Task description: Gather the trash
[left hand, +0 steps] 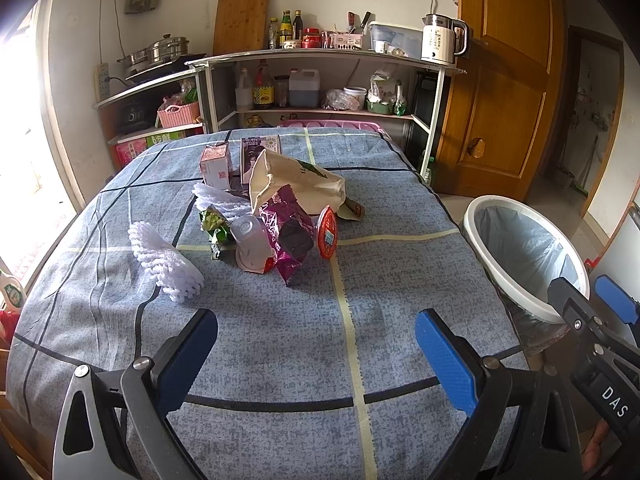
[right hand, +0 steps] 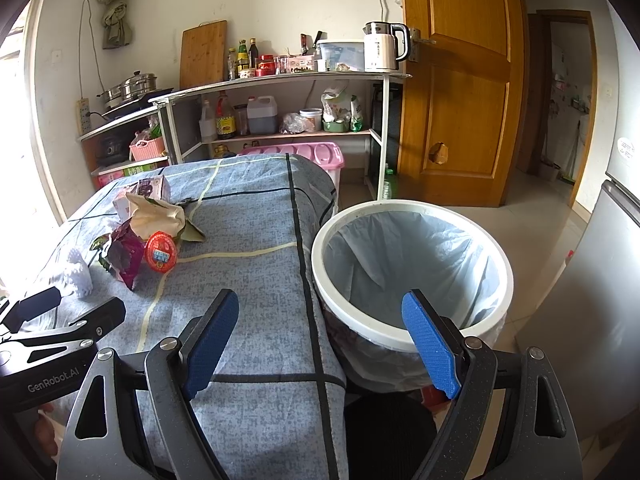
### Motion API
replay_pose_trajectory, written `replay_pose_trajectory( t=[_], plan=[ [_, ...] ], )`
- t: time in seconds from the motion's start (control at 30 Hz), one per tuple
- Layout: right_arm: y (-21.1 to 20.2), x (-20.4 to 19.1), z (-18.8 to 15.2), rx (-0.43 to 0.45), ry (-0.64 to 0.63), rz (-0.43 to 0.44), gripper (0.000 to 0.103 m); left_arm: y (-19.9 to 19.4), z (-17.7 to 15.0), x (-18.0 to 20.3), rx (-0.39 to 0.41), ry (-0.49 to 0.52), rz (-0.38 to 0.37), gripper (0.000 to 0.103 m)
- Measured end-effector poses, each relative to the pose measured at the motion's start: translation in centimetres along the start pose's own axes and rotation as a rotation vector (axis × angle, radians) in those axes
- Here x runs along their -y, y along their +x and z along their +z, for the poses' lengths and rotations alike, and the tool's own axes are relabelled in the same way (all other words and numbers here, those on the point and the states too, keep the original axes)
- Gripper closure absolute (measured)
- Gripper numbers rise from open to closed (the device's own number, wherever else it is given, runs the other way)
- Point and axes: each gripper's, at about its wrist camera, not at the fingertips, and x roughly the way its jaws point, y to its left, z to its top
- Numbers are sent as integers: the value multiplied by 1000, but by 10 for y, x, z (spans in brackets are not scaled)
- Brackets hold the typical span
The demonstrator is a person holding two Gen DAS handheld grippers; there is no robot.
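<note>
A heap of trash lies mid-table on the blue checked cloth point(left hand: 280, 340): a white foam net point(left hand: 164, 258), a clear plastic cup point(left hand: 250, 244), a purple wrapper point(left hand: 288, 236), a red-lidded tub point(left hand: 327, 232), a beige paper bag point(left hand: 300, 180) and two small cartons point(left hand: 218, 164). My left gripper point(left hand: 316, 344) is open and empty, well short of the heap. My right gripper point(right hand: 320, 332) is open and empty, above the table's right edge and the rim of the white bin point(right hand: 412, 264), which is lined with a pale blue bag. The bin also shows in the left wrist view point(left hand: 524, 256).
A metal shelf unit point(left hand: 320, 80) with bottles, pots and a kettle stands behind the table. A wooden door point(right hand: 460, 100) is at the back right. A pink plastic box point(right hand: 304, 156) sits behind the table. A grey fridge point(right hand: 600, 280) stands right of the bin.
</note>
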Motion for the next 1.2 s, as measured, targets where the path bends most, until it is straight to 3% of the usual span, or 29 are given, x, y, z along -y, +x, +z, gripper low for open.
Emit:
replay_pose_trajectory(
  t=[0.67,1.2],
  plan=[
    [3,-4,2,-4,-10,29,19,4,0,-12,-8,-7,11,3],
    [54,-84,24,-62,-156,356,19,24,5,-133,-70,-179,76,5]
  ],
)
